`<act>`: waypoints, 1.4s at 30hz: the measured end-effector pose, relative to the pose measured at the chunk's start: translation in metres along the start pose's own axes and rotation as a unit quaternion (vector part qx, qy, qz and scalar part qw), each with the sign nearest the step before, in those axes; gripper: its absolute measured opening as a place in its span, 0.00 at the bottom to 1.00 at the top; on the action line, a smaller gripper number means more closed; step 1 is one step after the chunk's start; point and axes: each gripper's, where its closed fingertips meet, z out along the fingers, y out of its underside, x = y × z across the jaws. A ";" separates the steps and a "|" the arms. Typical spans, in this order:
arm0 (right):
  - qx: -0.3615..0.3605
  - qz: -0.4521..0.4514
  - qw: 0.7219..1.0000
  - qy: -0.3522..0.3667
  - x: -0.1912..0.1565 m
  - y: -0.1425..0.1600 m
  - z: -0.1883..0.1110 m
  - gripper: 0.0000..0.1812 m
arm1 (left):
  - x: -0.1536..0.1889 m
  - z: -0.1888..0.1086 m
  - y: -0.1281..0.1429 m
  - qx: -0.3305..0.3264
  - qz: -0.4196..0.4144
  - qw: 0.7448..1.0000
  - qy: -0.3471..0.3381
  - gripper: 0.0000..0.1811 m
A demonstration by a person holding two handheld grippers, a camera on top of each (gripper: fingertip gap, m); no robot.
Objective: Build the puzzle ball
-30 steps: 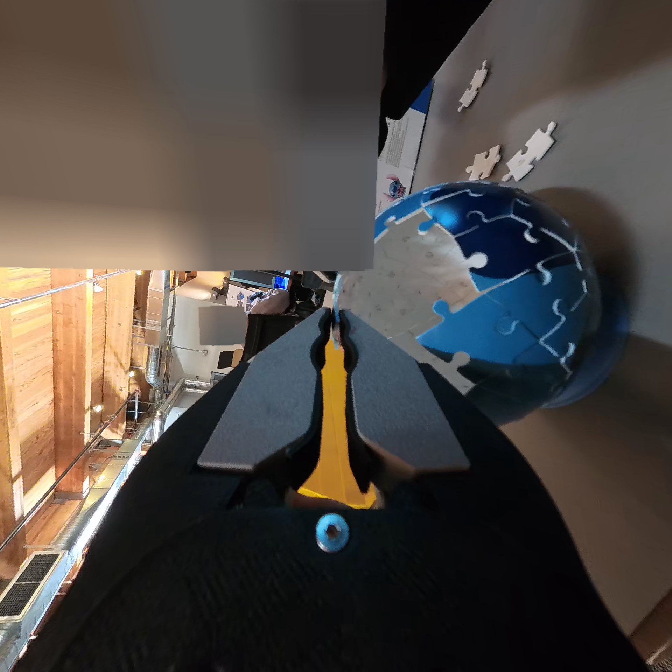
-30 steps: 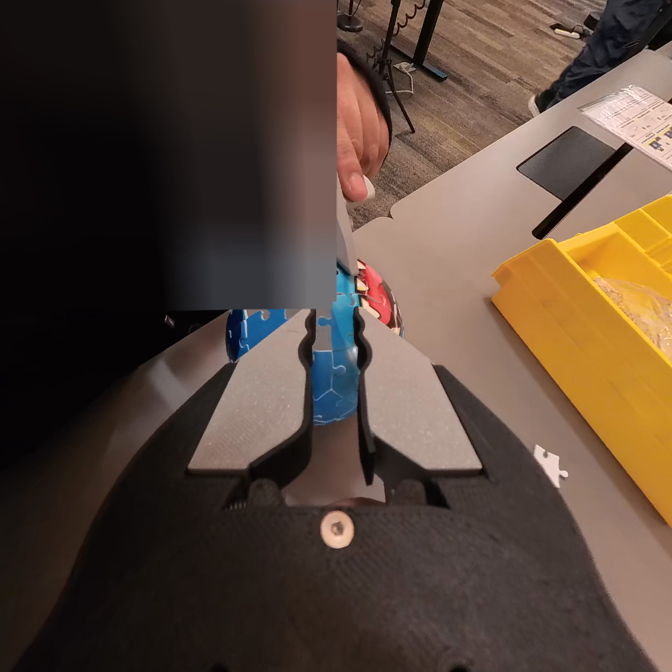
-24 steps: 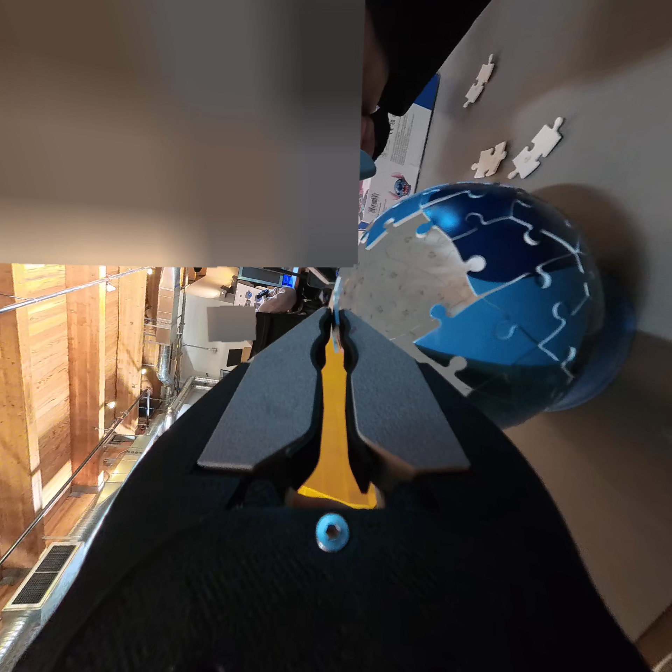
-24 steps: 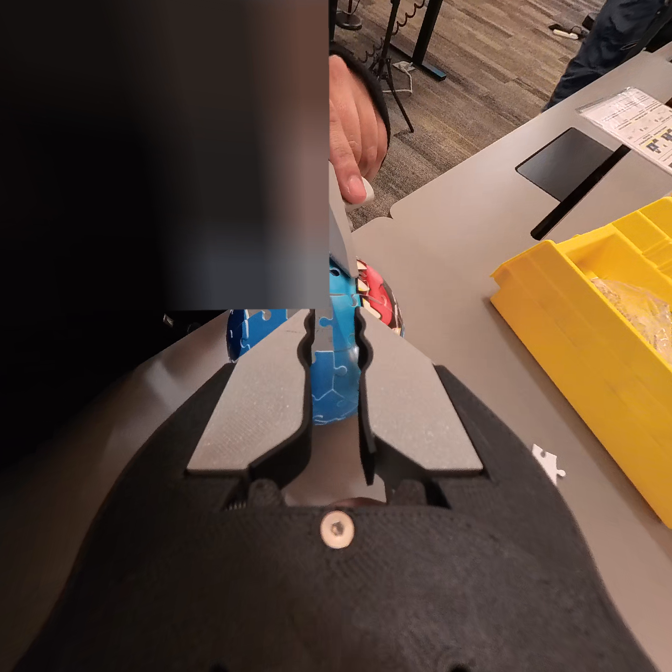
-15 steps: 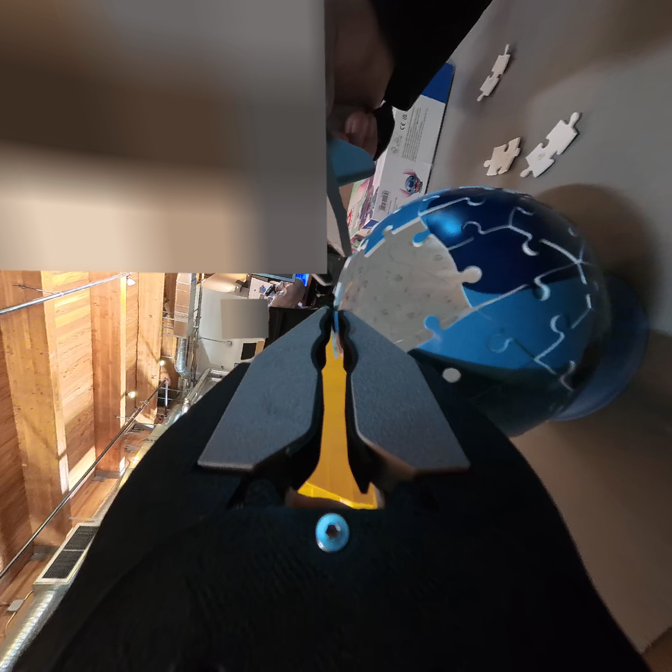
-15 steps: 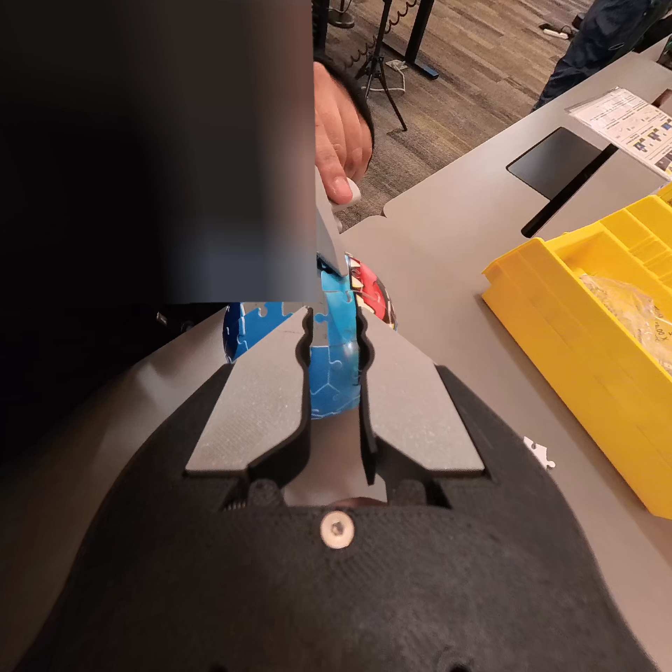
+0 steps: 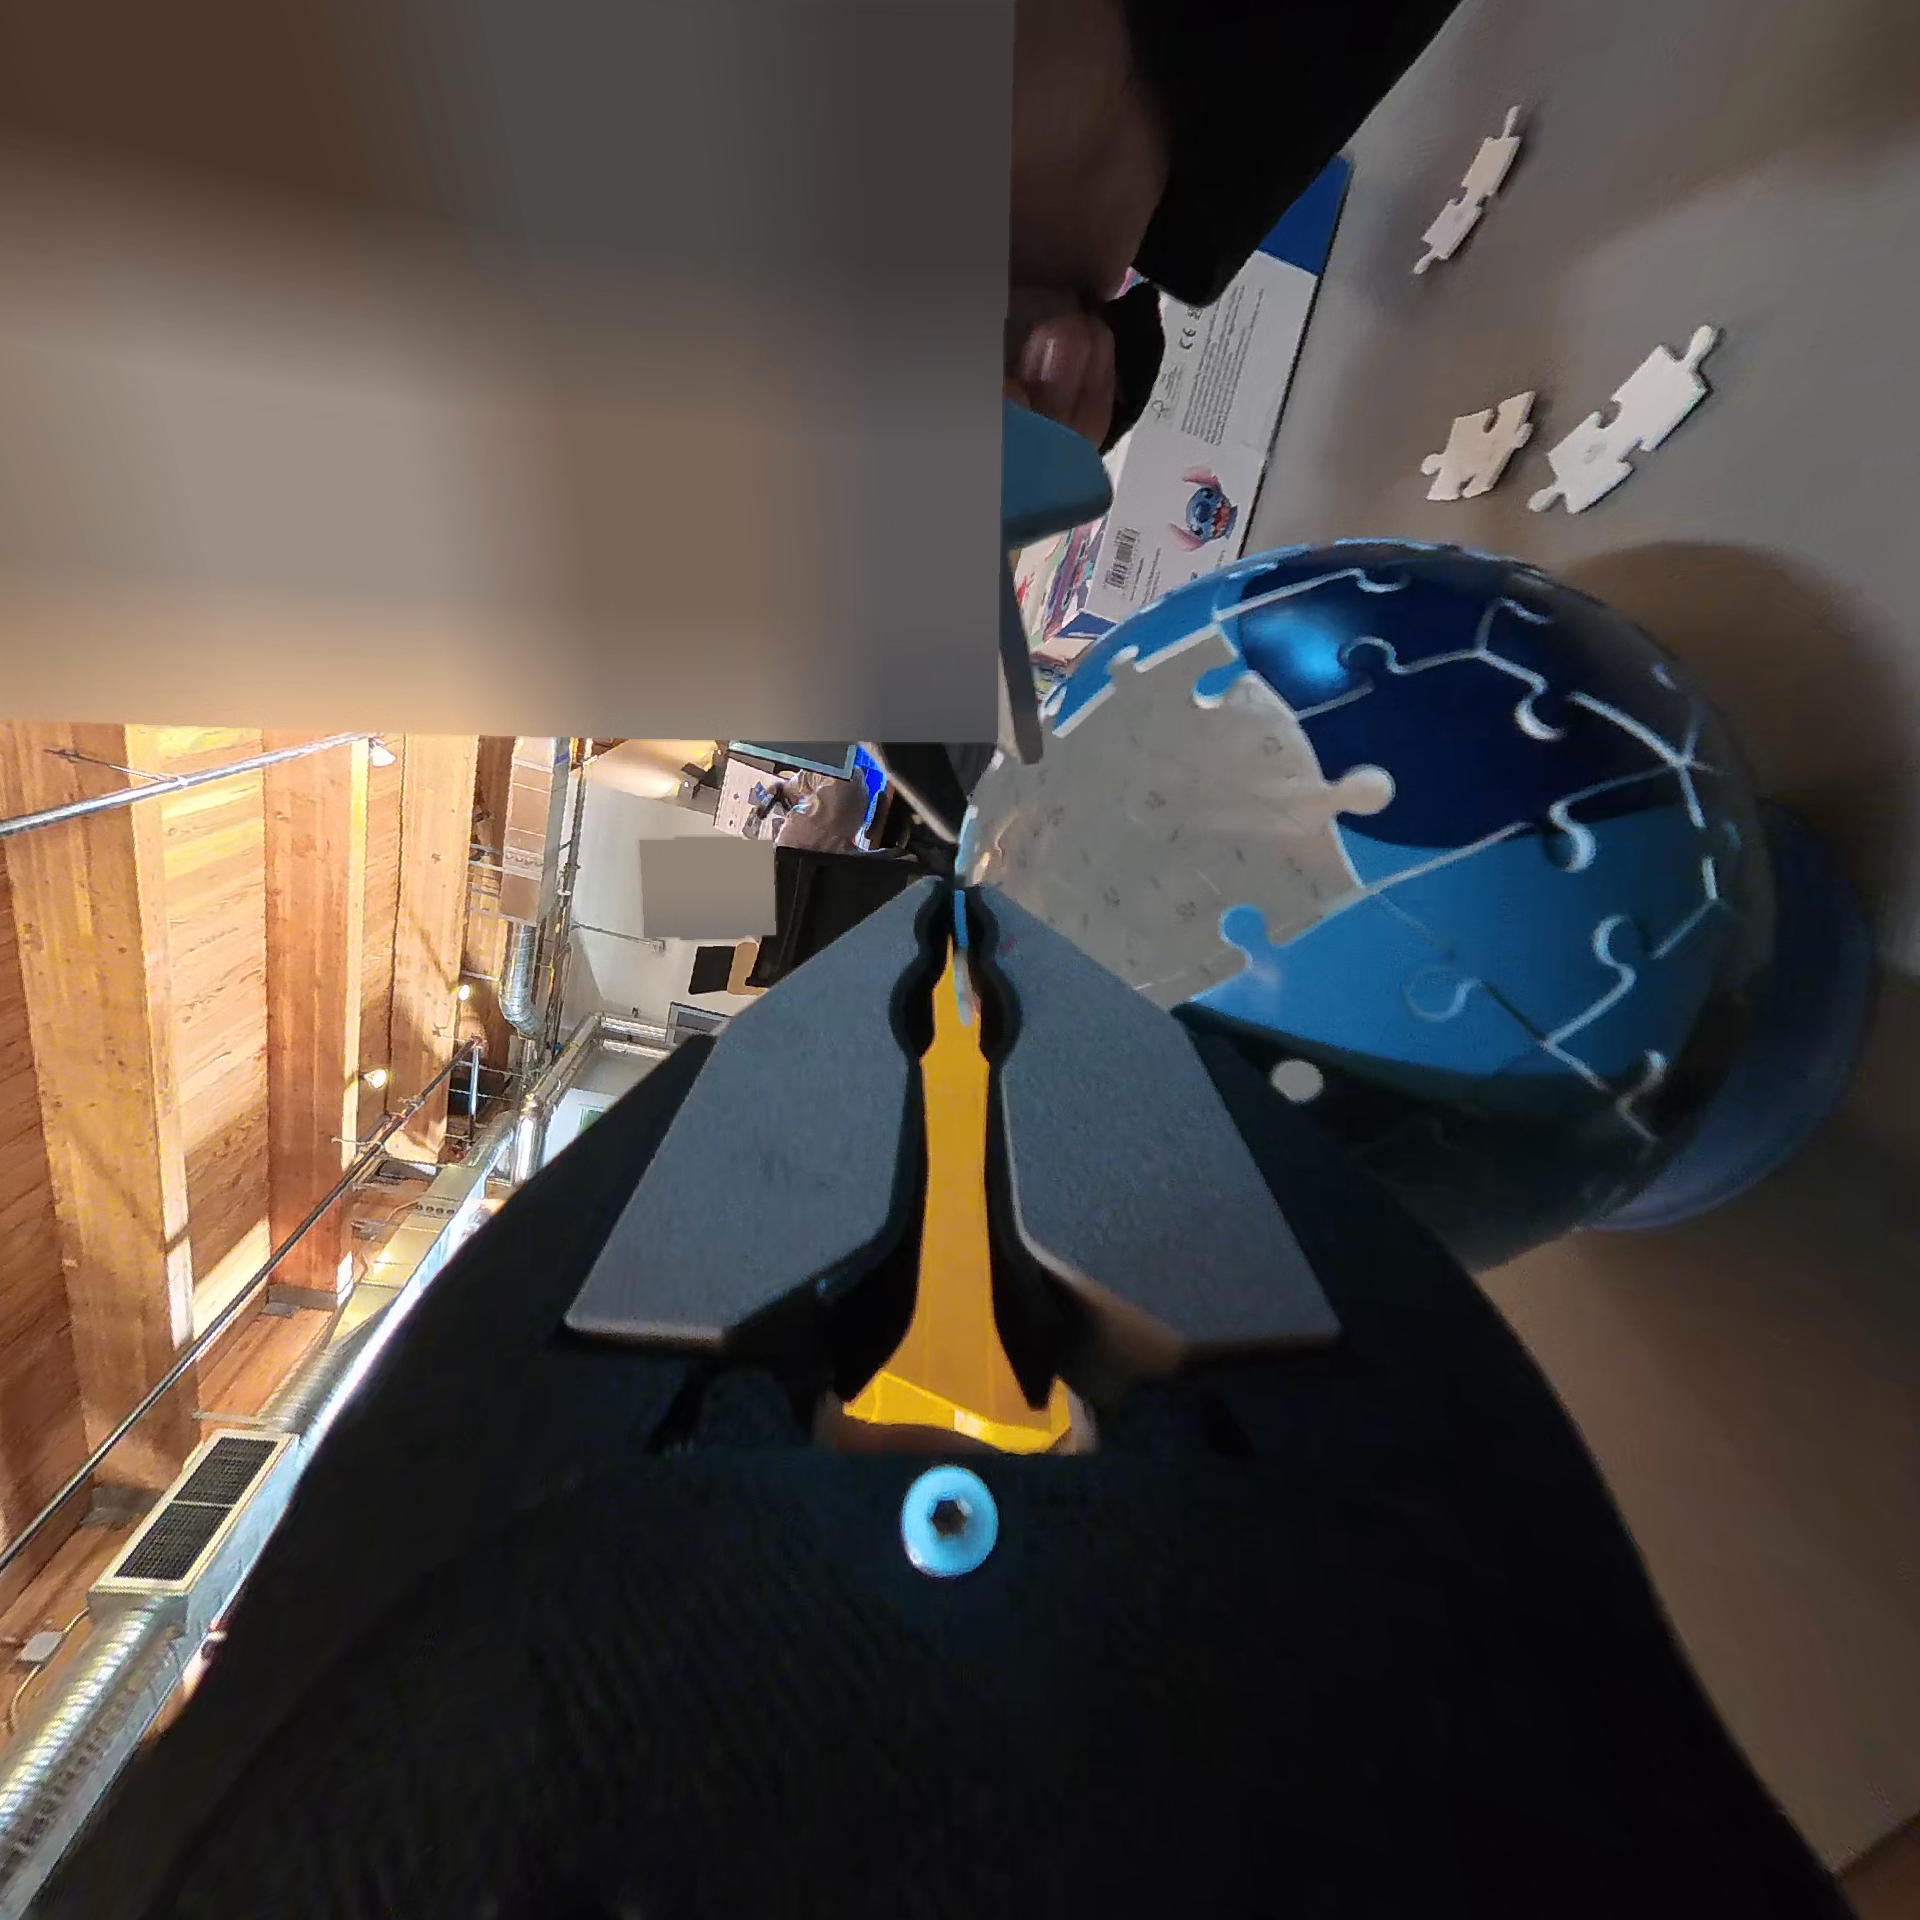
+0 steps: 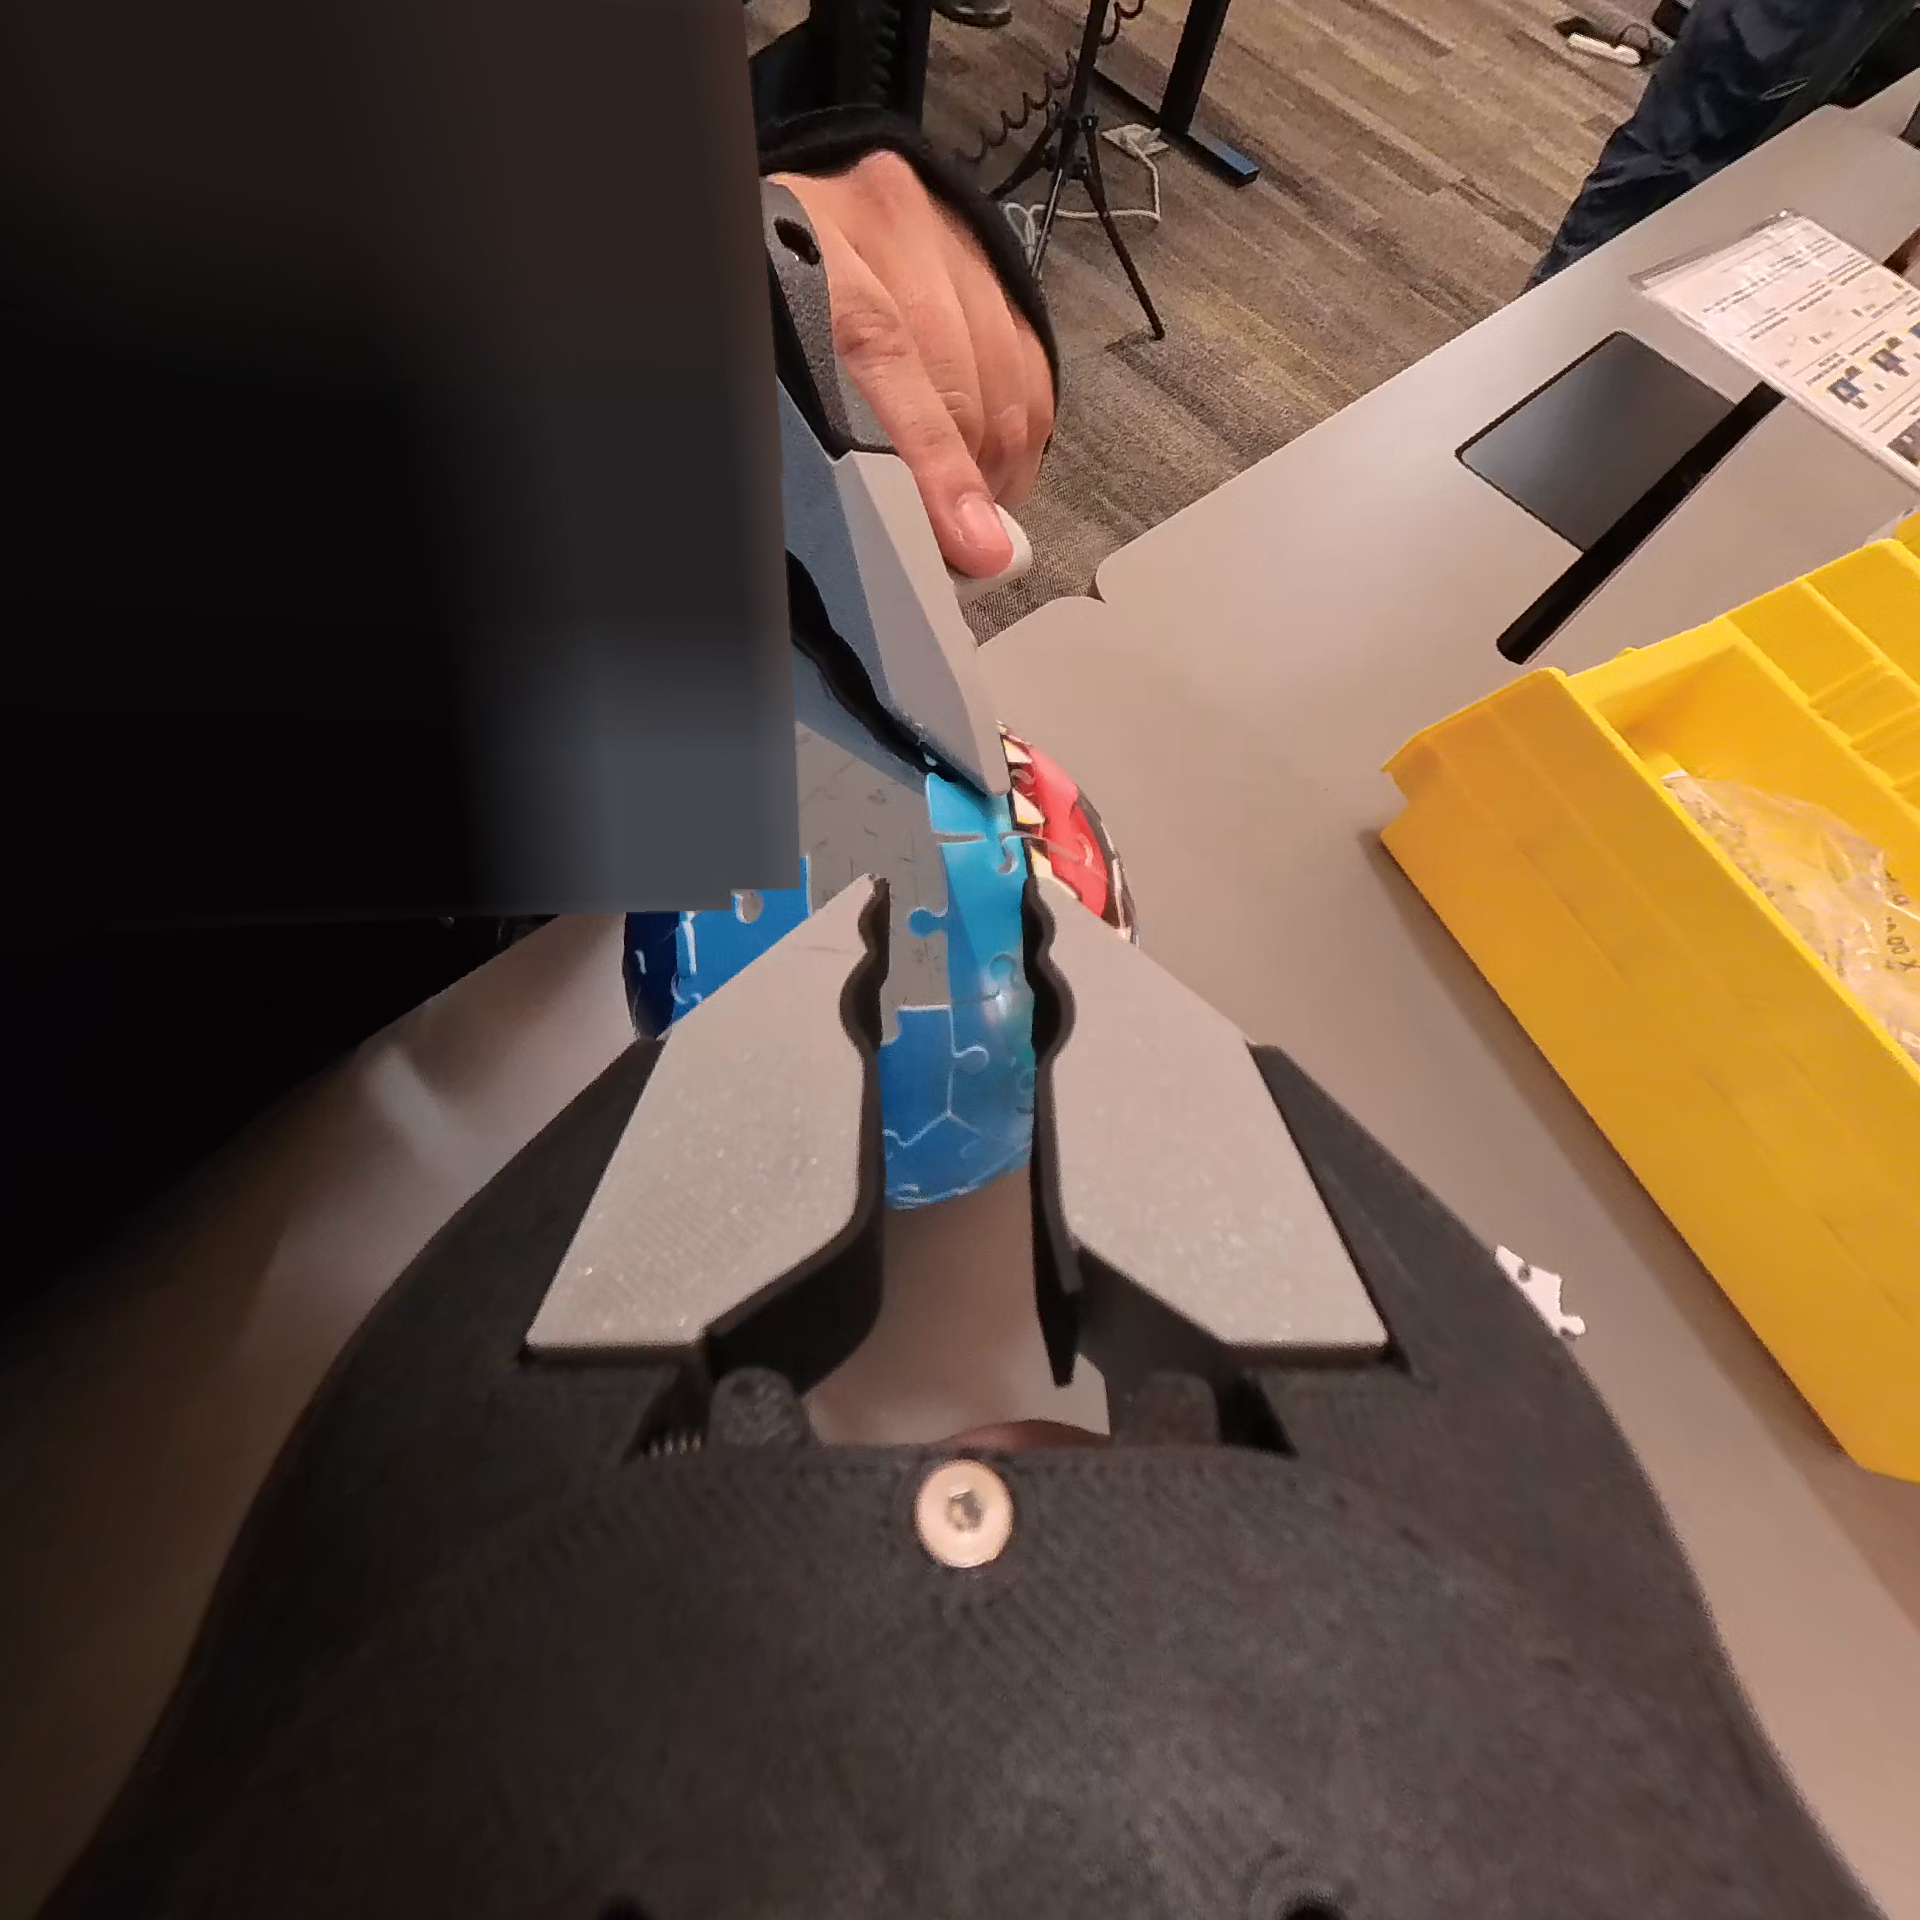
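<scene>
The left gripper is clamped on the thin edge of a puzzle piece at the open rim of the puzzle ball, which sits on its blue stand on the grey table. Over the last second the ball has drawn nearer, so seating looks imminent. Loose pieces lie toward the far edge. The right gripper hovers empty, apparently parted, before the ball.
</scene>
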 end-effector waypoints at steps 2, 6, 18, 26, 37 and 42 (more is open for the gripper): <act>-0.001 0.001 1.000 0.001 0.002 -0.001 0.001 0.11 | 0.000 0.000 0.000 -0.001 -0.003 1.000 -0.001 0.00; -0.012 -0.005 1.000 0.006 0.003 0.000 0.001 0.10 | 0.000 0.000 0.001 -0.001 -0.005 1.000 0.002 0.00; -0.026 -0.016 0.999 0.013 0.004 0.006 -0.017 0.04 | 0.000 0.000 0.001 -0.001 0.002 1.000 -0.001 0.00; -0.027 -0.035 0.999 -0.003 -0.001 0.008 -0.014 0.04 | -0.001 0.000 0.001 -0.001 0.003 1.000 -0.002 0.00; 0.000 -0.030 1.000 -0.009 0.008 0.010 -0.016 0.05 | -0.001 0.000 0.001 0.000 0.006 1.000 -0.004 0.00; 0.012 0.031 0.999 -0.032 0.016 0.001 -0.014 0.08 | -0.001 0.000 0.001 -0.001 0.010 1.000 -0.007 0.00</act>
